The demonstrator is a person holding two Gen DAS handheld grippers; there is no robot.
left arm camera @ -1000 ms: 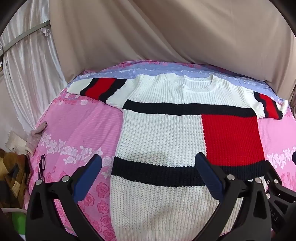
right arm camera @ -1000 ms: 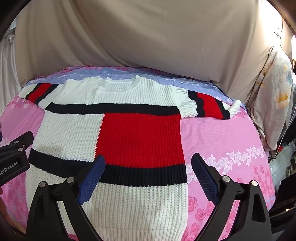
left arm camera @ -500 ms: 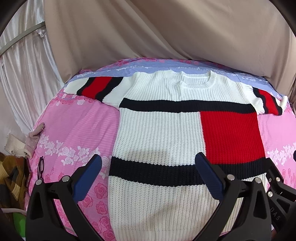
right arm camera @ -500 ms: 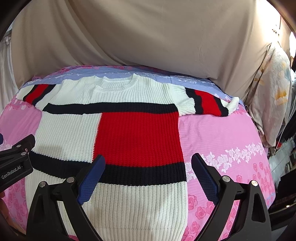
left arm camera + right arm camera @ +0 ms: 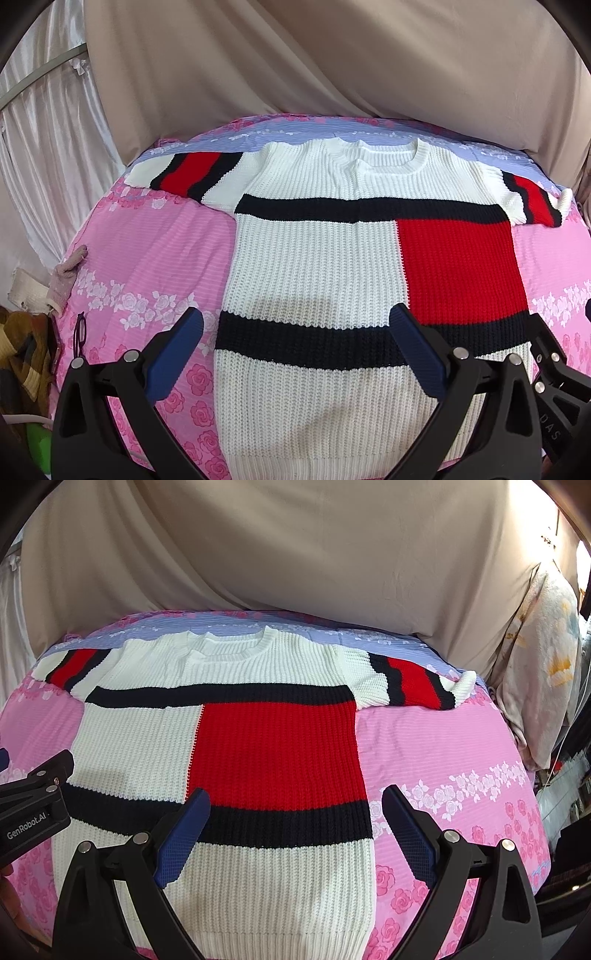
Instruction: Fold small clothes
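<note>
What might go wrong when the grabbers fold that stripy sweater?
1. The sweater is thick knit. The open left gripper and right gripper may pinch only the top layer, so the fold could come out lumpy.
2. Both sleeves stick out sideways. If they aren't tucked first, they may bunch.
3. The glasses lie on the bedspread near the left edge. A dragged sweater might knock them off.

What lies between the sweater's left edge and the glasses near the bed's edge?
In the left wrist view, only bare pink floral bedsheet lies between the sweater and the glasses.
</note>
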